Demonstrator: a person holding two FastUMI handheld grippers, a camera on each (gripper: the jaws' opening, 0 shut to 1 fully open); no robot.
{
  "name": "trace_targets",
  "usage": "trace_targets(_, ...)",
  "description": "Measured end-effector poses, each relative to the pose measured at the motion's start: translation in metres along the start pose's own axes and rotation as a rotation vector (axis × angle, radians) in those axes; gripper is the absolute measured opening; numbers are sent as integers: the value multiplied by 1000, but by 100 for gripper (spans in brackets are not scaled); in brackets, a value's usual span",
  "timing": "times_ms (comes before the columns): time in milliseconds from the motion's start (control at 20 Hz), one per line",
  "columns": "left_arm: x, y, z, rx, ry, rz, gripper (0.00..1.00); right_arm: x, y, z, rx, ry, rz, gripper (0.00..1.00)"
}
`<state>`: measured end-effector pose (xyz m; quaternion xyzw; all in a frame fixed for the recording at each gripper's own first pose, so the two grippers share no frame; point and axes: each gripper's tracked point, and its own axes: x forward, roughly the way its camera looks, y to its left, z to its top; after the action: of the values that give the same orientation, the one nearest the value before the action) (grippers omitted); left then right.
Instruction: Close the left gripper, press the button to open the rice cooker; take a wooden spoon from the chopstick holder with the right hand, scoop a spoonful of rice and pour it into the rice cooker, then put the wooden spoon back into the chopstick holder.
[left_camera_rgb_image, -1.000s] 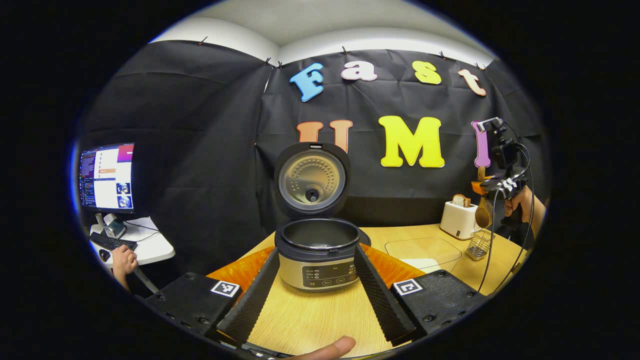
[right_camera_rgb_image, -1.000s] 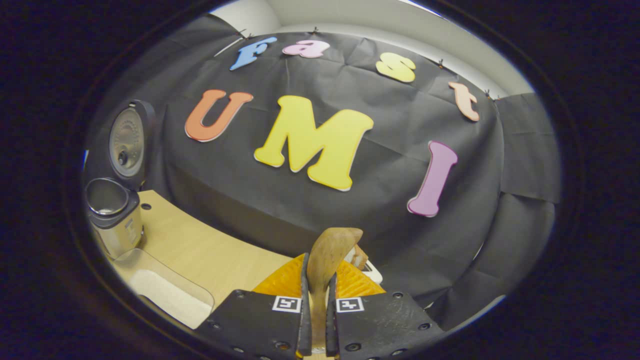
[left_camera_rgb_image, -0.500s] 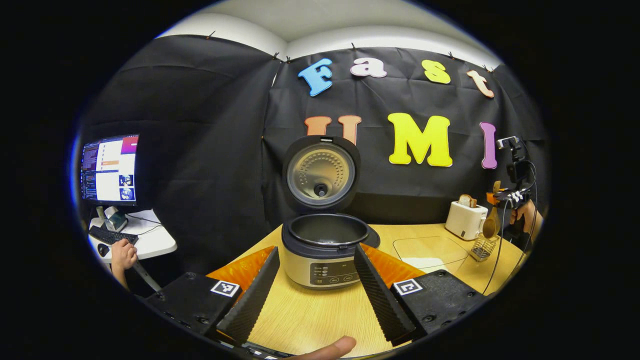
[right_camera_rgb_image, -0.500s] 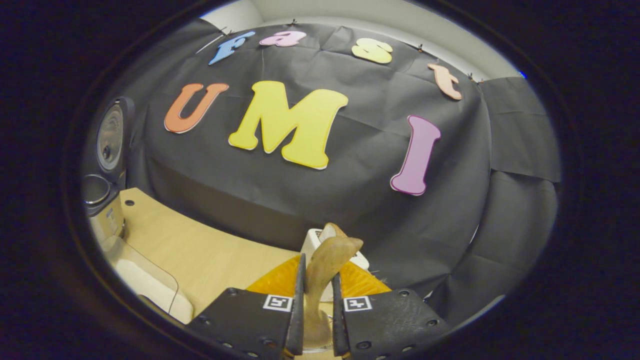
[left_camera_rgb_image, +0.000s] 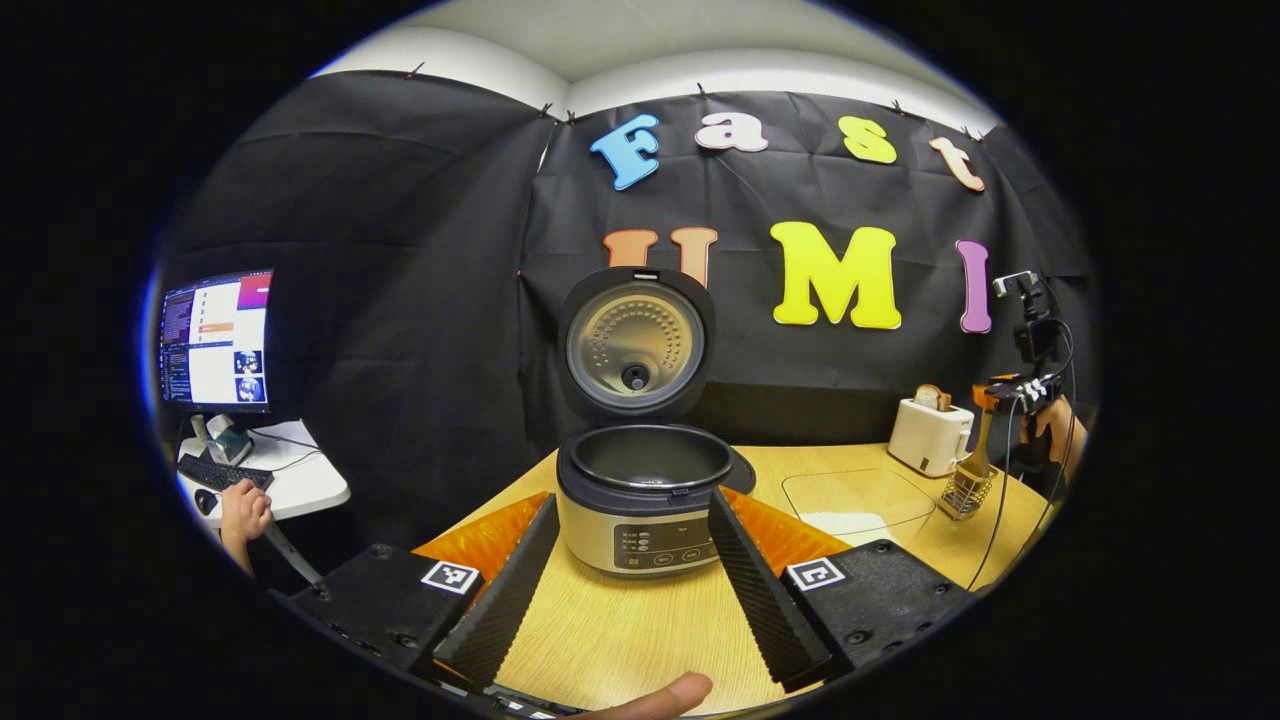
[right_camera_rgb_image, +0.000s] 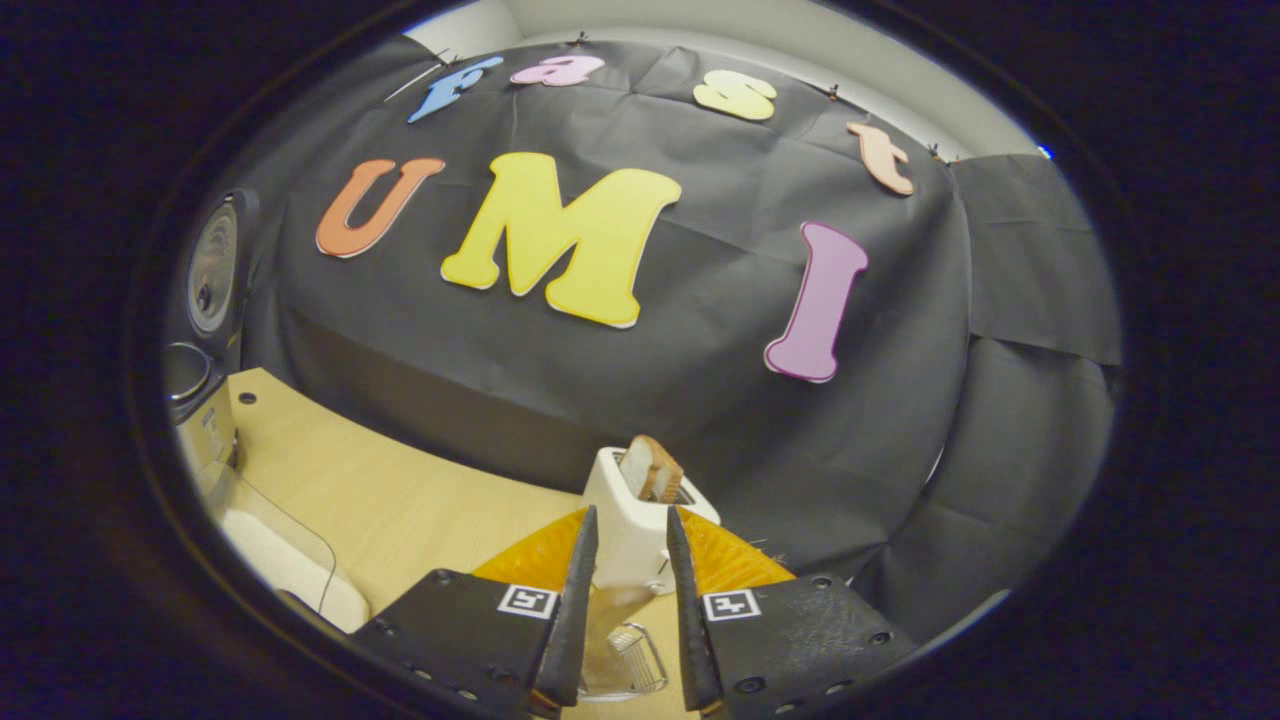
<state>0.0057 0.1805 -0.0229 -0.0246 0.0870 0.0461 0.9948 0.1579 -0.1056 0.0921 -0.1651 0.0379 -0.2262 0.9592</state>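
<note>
While the wooden spoon (right_camera_rgb_image: 612, 625) stands in the chopstick holder (right_camera_rgb_image: 630, 672), its long axis runs near upright, handle at 12 o'clock and bowl down in the wire basket. In the right gripper view, the handle lies between the fingers of the right gripper (right_camera_rgb_image: 630, 515), and the holder sits at 6 o'clock, directly below the fingertips. The jaws stand narrowly apart, with a gap wider than the handle; judged from this, the spoon is not clamped.

The right hand is the nearer one. In the left gripper view the holder lies at 3 o'clock, well apart from the left gripper (left_camera_rgb_image: 630, 498), beside the toaster (left_camera_rgb_image: 928, 437).

The left gripper is spread wide and holds nothing. The rice cooker (left_camera_rgb_image: 640, 505) stands ahead of it at 12 o'clock on the table (left_camera_rgb_image: 620, 630), lid (left_camera_rgb_image: 636, 340) raised. The rice box (left_camera_rgb_image: 850, 495) lies between cooker and holder.

Judgement: the task is at its last step. The coming move is a straight withdrawal toward 12 o'clock along the handle axis, so that neither finger drags the handle sideways and tips the holder
</note>
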Motion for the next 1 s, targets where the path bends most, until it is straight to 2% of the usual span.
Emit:
trace_targets(100,1,-2,0,0,0,-2,96,-5,-2,4,-7,-11,-2,39)
trace_targets(150,1,-1,1,1,-2,0,96,-8,-3,8,-6,-20,0,48)
trace_targets(200,1,-3,0,0,-2,0,96,-12,-4,12,-6,-29,-1,43)
trace_targets(250,1,-4,0,-2,-1,-3,96,-13,-5,13,-10,-36,-3,53)
trace_targets(350,0,-8,2,0,-5,-9,96,-16,-4,15,-14,-40,3,55)
trace_targets(400,0,-10,3,-3,-9,-14,96,-19,-4,16,-15,-41,8,60)
trace_targets(450,1,-13,4,-13,-14,-22,96,-22,-5,16,-12,-45,10,53)
trace_targets(500,1,-19,5,-23,-21,-44,96,-25,-3,16,-8,-49,22,65)
trace_targets(550,2,-23,6,-31,-30,-63,95,-28,-2,15,-9,-50,31,67)
trace_targets(700,2,-18,7,-73,-32,-48,96,-39,0,12,-7,-62,55,68)
trace_targets(900,3,-11,6,-46,-36,-26,96,-62,15,13,28,-84,164,99)
trace_targets(950,3,-8,6,-47,-36,-4,100,-66,13,14,35,-87,169,98)
trace_targets(1000,4,-5,8,-58,-45,14,95,-73,12,14,46,-87,174,95)
